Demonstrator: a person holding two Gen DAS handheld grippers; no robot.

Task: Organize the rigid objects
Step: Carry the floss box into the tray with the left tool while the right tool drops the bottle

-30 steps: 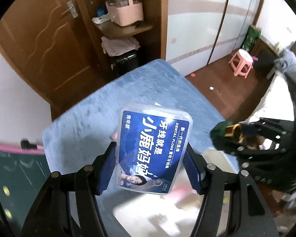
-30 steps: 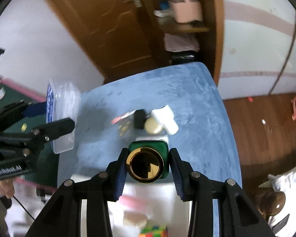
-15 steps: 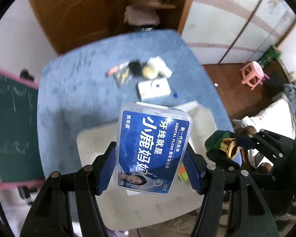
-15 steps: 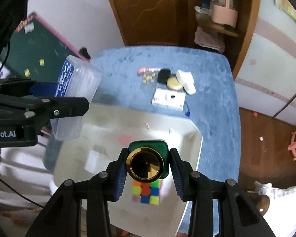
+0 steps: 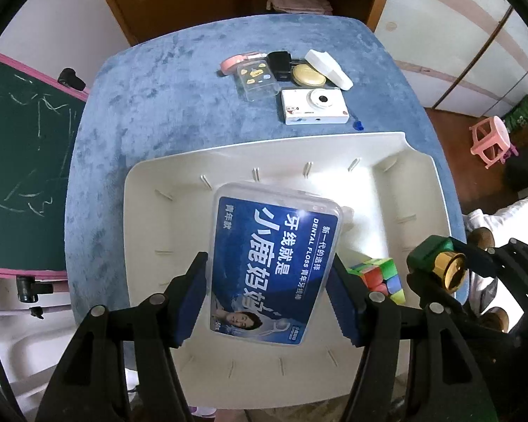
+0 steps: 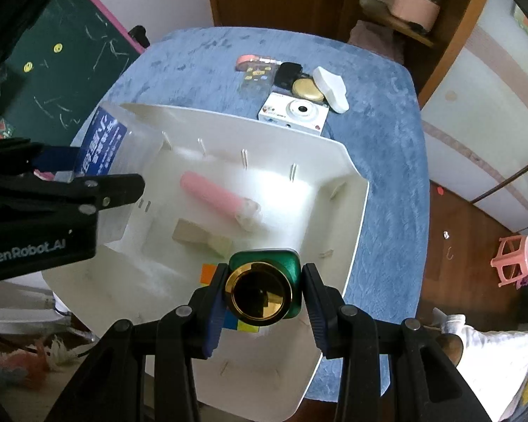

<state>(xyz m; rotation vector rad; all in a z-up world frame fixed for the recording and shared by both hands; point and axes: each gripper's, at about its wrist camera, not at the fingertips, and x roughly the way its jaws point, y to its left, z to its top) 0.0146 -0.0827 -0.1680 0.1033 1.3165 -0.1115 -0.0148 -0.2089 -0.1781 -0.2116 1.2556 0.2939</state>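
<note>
My left gripper [image 5: 269,295] is shut on a clear dental floss box with a blue label [image 5: 274,260], held above the white bin [image 5: 228,151]. My right gripper [image 6: 262,311] is shut on a green bottle with a gold cap [image 6: 262,290], held over the bin's [image 6: 334,147] near right part. In the bin lie a colour cube [image 5: 380,276], a pink tube [image 6: 214,195] and a beige block [image 6: 200,237]. On the blue table beyond lie a white camera [image 5: 315,107], a gold tin [image 5: 308,75], a black item [image 5: 280,65], a white case [image 5: 329,68] and a clear case [image 5: 257,79].
The blue table [image 5: 158,105] carries the bin at its near end. A green chalkboard [image 5: 17,158] stands left. A wooden door and shelf are behind the table. A pink stool [image 5: 491,139] stands on the floor at right.
Both grippers have tilted down and pulled back over the bin, each still holding its object. The bin and its contents have come into full view.
</note>
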